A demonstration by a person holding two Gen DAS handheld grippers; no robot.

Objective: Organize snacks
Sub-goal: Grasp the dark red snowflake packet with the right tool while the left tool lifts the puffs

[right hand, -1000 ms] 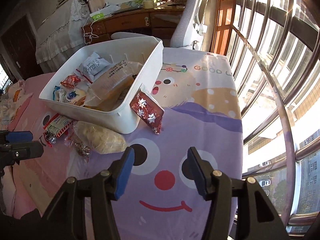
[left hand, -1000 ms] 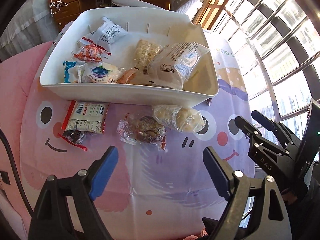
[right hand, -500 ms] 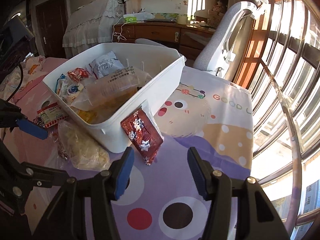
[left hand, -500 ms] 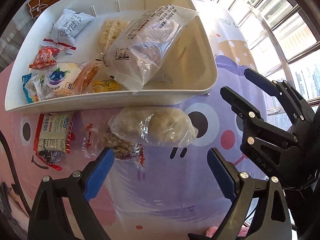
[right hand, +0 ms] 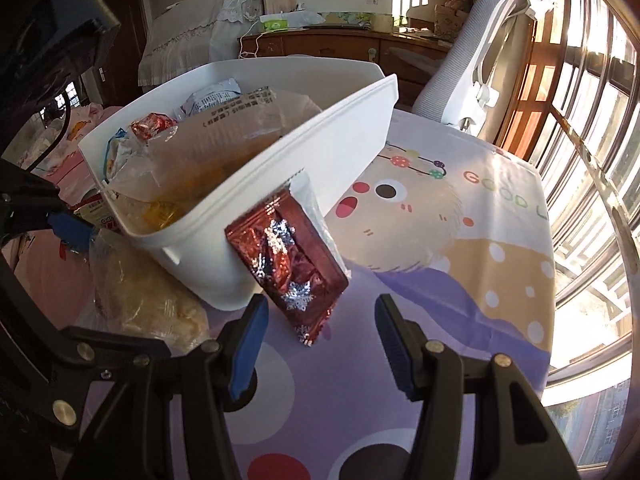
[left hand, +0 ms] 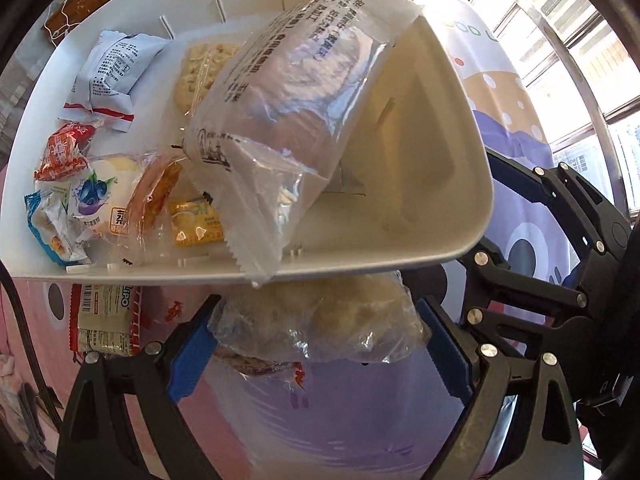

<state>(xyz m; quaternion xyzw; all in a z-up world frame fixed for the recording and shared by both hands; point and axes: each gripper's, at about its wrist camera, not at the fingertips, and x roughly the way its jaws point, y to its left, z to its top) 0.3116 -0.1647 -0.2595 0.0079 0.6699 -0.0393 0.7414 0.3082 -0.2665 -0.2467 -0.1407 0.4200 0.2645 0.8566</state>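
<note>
A white bin (left hand: 400,268) holds several wrapped snacks, with a large clear bread bag (left hand: 288,100) on top. In front of its near wall lies a clear-wrapped pale pastry (left hand: 320,320). My left gripper (left hand: 316,322) points straight down over the pastry, jaws wide, a blue pad at each end of the bag without squeezing it. A red foil packet with silver snowflakes (right hand: 288,264) leans on the bin's wall (right hand: 208,280). My right gripper (right hand: 320,308) is open; the packet's lower corner sits just ahead of its tips, untouched.
A red-and-white LIPO packet (left hand: 106,316) and a dark snack (left hand: 260,364) lie on the cartoon tablecloth (right hand: 440,240) beside the pastry. The right gripper's black frame (left hand: 560,240) is close on the left gripper's right. A grey office chair (right hand: 480,60) and window bars stand behind.
My left gripper dropped and moved forward until its pads flank the pastry, jaws slightly wider. My right gripper sank and closed in on the red packet.
</note>
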